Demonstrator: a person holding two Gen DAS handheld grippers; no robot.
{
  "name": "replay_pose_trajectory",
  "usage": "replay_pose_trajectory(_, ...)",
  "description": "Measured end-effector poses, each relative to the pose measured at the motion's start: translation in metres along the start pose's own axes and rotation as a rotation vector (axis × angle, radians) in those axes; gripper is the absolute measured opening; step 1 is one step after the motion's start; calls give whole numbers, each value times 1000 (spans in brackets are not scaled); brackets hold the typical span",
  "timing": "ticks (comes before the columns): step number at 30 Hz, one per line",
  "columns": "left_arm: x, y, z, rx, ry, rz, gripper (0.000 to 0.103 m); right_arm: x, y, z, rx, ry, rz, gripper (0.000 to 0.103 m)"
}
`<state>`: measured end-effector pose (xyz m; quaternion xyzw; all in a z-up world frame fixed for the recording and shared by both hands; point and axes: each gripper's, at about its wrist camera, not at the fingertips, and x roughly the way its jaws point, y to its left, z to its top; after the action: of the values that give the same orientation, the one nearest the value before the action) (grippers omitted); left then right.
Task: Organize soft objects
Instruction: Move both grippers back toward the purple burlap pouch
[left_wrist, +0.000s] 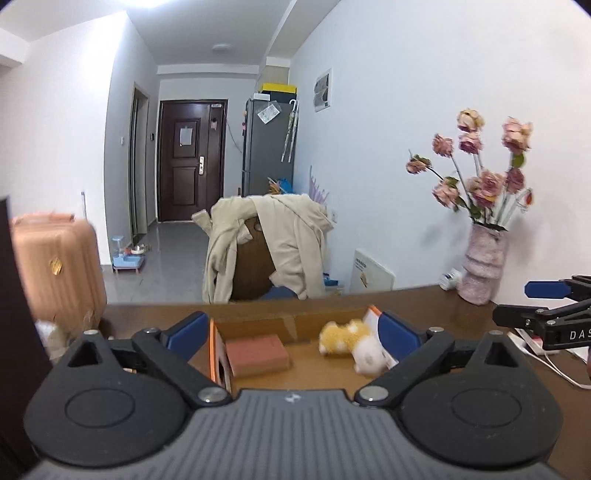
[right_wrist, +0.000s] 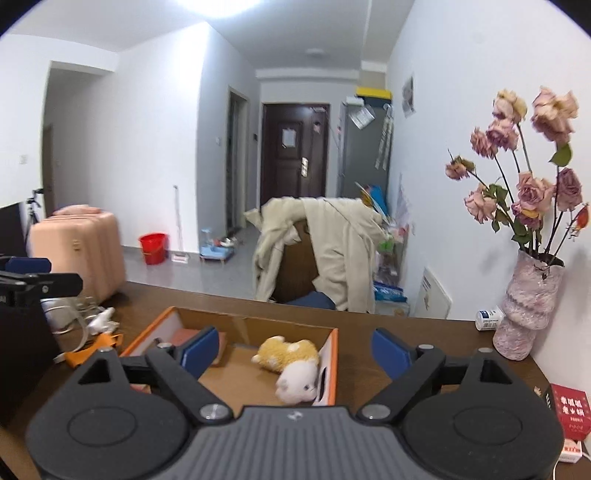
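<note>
A yellow-and-white plush toy (right_wrist: 290, 363) lies on its side inside an open cardboard box (right_wrist: 255, 326) with orange edging, close against the box's right wall. In the same box, toward its left wall, sits a reddish-brown block (left_wrist: 257, 355), apart from the toy; it looks like a sponge, though the blur makes that uncertain. The box rests on a dark wooden surface (right_wrist: 436, 328).

The left claw (left_wrist: 291, 332) hangs over the box with its blue pads spread wide and nothing between them; the toy and the block show in the gap below. The right claw (right_wrist: 293, 350) is likewise released, its pads wide apart and gripping nothing, with the toy seen beneath the gap. Neither claw touches the toy.

On the surface to the left of the box lie a small white object and an orange strap (right_wrist: 92, 349). To the right, by the wall, stands a pink vase (right_wrist: 528, 306) of dried roses, with a small white bottle (right_wrist: 488, 318) on its side just beside its base. A red packet (right_wrist: 569, 411) sits at the near right edge. Beyond the surface, a cream coat (right_wrist: 332, 243) is draped over a chair, and a pink suitcase (right_wrist: 79, 247) stands on the floor to the left.
</note>
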<state>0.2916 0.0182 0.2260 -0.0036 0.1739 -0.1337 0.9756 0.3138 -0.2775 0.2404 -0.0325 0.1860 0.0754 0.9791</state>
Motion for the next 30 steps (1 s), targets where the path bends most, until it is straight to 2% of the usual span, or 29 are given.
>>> replay_pose_trajectory(5, -58, 0, -50, -21, -9, 22, 100, -55, 19, -50, -8, -41, 78, 93)
replay_pose_trajectory(8, -85, -2, -80, -18, -22, 0, 103, -88, 33, -85, -29, -60, 122, 94)
replay_pose_trajectory(12, -117, -1, -121, -42, -31, 34, 103, -123, 50, -133, -62, -82, 154, 96)
replay_pose_trajectory(15, -141, -4, -154, -86, -67, 54, 103, -143, 60, -168, -61, -107, 166, 103)
replay_pose_trajectory(17, -153, -5, -174, -146, -63, 61, 103, -151, 66, -192, -46, -108, 163, 103)
replay_pose_trajectory(19, -157, -8, -191, -163, -28, 54, 103, -156, 71, -215, -3, -108, 147, 103)
replay_pose_trajectory(22, -146, -14, -195, -111, 13, 49, 103, -161, 76, -244, -1, -88, 174, 103)
replay_pose_trajectory(24, -137, -17, -192, -106, 18, 48, 103, -157, 78, -249, -29, -68, 177, 103)
replay_pose_trajectory(26, -130, -20, -192, -108, 11, 28, 103, -149, 79, -251, -11, -54, 136, 103)
replay_pose_trajectory(29, -112, -30, -196, -114, 48, 10, 102, -135, 75, -249, 58, -35, 146, 98)
replay_pose_trajectory(30, -106, -33, -199, -114, 64, 7, 101, -129, 75, -248, 68, -22, 159, 93)
